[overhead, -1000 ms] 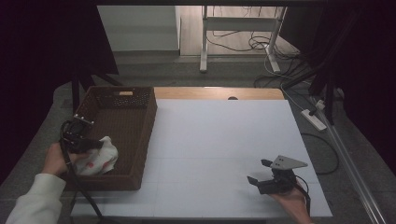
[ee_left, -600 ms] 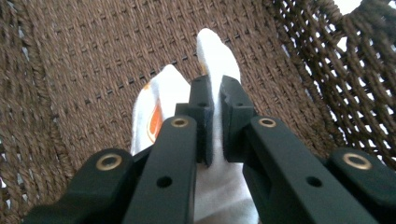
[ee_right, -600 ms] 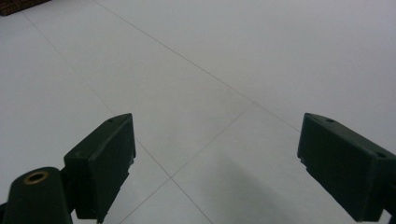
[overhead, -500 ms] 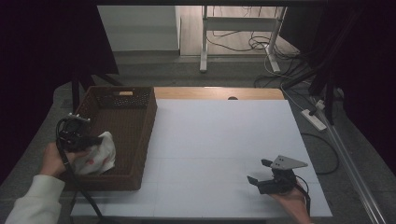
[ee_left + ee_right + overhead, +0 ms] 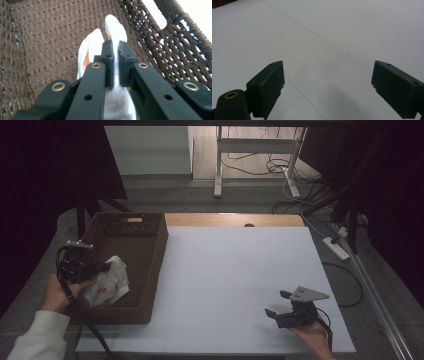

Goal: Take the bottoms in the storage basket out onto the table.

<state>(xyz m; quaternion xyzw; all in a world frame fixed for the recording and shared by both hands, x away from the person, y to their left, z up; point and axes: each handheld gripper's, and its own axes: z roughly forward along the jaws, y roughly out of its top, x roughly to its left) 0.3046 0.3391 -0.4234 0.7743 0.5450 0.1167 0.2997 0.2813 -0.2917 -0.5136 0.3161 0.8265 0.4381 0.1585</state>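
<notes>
A white cloth with red-orange print point(image 5: 106, 284) lies in the near part of a brown wicker basket point(image 5: 150, 265) at the table's left. My left gripper point(image 5: 104, 267) is shut on that white cloth point(image 5: 113, 30), which sticks out between and past the closed jaws, over the woven basket floor point(image 5: 45, 40). Near the table's front right, my right gripper point(image 5: 278, 304) rests low over the white tabletop point(image 5: 235, 270). Its jaws stand wide open with only bare white tabletop point(image 5: 324, 50) between them.
The basket's woven wall point(image 5: 175, 40) rises close on the right of the left gripper. A table frame with cables point(image 5: 255, 150) stands on the floor beyond the far edge. A power strip point(image 5: 336, 247) lies off the table's right side.
My left gripper, holding the cloth, has drifted slightly left and toward the person inside the basket. The right gripper has stayed where it was.
</notes>
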